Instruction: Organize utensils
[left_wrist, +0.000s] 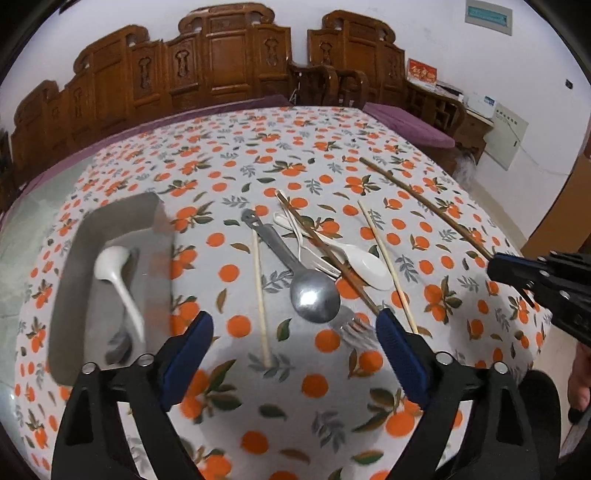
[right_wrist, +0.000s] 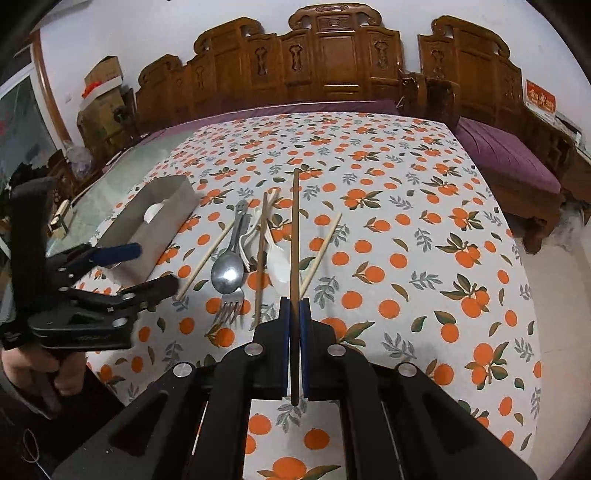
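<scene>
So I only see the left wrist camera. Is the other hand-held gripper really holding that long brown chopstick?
Observer: Yes. The right hand-held gripper is shut on the dark chopstick, pinched between its blue pads.
Operator: Is it grabbing the very end?
Observer: No, the chopstick's back end pokes out behind the pads, toward the camera.
Operator: What's that blurry silver thing down low?
Observer: A metal fork, its tines just past the metal spoon bowl.

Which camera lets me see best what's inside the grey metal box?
The left wrist view. It looks down into the grey metal box, showing a white plastic spoon and a darker utensil, blurred. The right wrist view shows mostly the box's outer wall, with only a bit of white spoon over the rim.
</scene>
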